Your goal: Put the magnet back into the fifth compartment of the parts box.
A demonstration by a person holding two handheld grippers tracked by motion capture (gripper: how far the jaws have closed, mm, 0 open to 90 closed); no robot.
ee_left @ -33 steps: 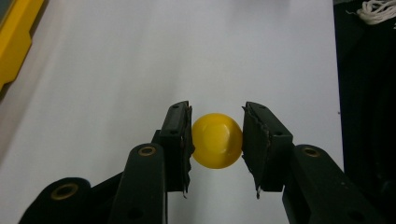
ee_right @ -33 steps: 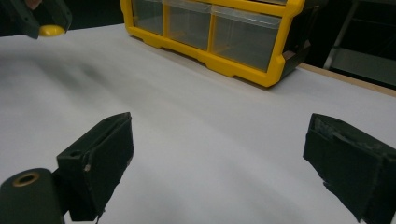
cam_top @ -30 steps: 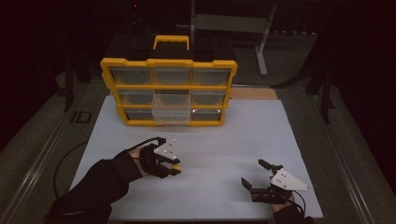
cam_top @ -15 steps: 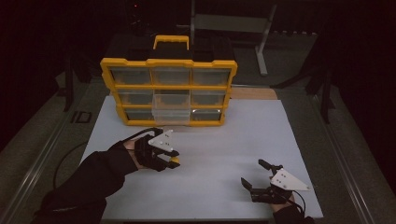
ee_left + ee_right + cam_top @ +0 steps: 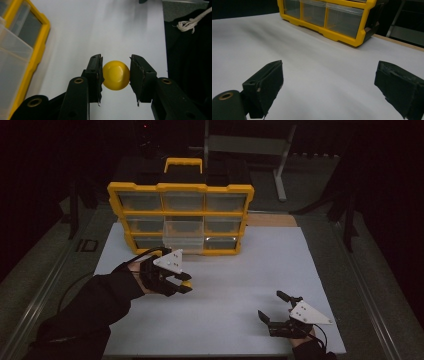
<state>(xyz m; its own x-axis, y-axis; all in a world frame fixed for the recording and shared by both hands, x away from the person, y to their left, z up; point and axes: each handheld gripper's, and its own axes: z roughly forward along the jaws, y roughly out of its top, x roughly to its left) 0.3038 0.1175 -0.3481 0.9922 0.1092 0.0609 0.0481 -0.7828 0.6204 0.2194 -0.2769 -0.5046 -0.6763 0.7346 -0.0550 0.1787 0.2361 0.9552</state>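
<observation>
A small yellow ball (image 5: 116,75) sits squeezed between the two black pads of my left gripper (image 5: 116,75), held above the white table top. From above, that left gripper (image 5: 185,285) hangs left of centre with a spot of yellow ball (image 5: 187,283) at its tips, just in front of the yellow drawer organizer (image 5: 181,217). The organizer's lower middle clear drawer (image 5: 184,242) is pulled out toward me. My right gripper (image 5: 274,307) rests low at the front right of the table, jaws wide apart and nothing between them; in its own view the black fingers (image 5: 265,85) frame bare white surface.
The white board (image 5: 240,270) covers the table, with a wooden strip (image 5: 272,220) at its back right. The organizer (image 5: 329,17) stands upright at the back, a yellow handle (image 5: 183,165) on top. A metal stand (image 5: 280,165) is behind the table. A black sleeve with a white cord (image 5: 190,22) lies nearby.
My left gripper has risen with the yellow ball and moved slightly toward the organizer. The right gripper has stayed put.
</observation>
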